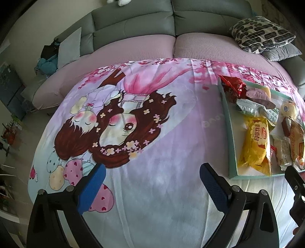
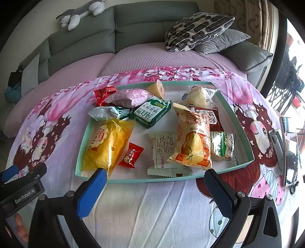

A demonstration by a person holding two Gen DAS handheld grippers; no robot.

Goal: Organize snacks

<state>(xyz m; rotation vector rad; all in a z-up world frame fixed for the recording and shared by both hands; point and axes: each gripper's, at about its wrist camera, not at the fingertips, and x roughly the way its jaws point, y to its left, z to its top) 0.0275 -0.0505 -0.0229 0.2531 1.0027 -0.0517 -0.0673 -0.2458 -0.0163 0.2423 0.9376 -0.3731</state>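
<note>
A shallow mint-green tray lies on the cartoon blanket and holds several wrapped snacks. Among them are a yellow packet, a small red candy, a white packet, an orange-yellow bag and a green biscuit pack. My right gripper stands open just short of the tray's near rim, with nothing between its fingers. My left gripper is open over bare blanket, left of the tray. The yellow packet lies at its near-left corner.
A grey sofa with patterned and grey cushions stands behind the blanket. A plush toy lies on its backrest. A phone-like device on a stand sits at the right. The left gripper's body shows at lower left.
</note>
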